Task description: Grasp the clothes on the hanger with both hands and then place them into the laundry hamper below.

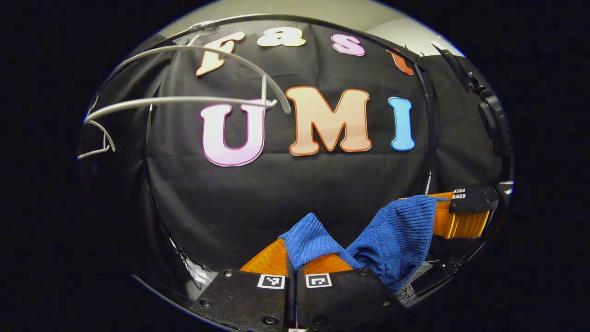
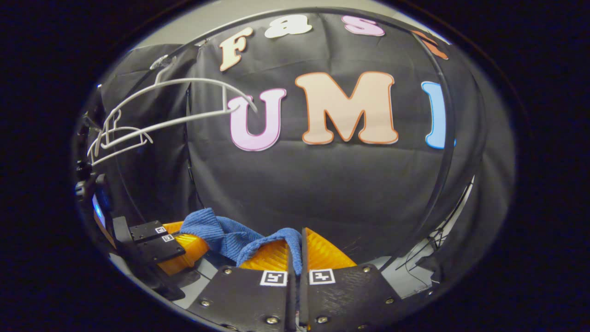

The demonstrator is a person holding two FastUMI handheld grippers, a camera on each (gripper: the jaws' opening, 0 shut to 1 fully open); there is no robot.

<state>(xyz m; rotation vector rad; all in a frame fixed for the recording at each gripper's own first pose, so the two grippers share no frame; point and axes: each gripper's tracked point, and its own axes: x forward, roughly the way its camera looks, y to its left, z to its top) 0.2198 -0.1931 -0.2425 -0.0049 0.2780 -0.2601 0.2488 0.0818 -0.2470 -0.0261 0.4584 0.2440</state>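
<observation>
A blue ribbed garment [image 1: 396, 240] hangs stretched between my two grippers, below the bare white hanger [image 1: 184, 99]. My left gripper [image 1: 293, 258] is shut on one end of the cloth, which bunches up between its fingers. In the left gripper view the right gripper [image 1: 461, 214] sits at the right edge, holding the other end. In the right gripper view my right gripper [image 2: 295, 251] is shut on a fold of the blue garment [image 2: 221, 235], and the left gripper [image 2: 177, 246] shows at lower left. The white hanger [image 2: 175, 115] hangs empty at upper left.
A black metal rack frame [image 1: 426, 115] curves around the black cloth wall. More white hangers [image 2: 115, 138] hang at the far left. Cables [image 2: 438, 240] trail on the pale floor at lower right. A dark device [image 1: 493, 120] is mounted at the upper right.
</observation>
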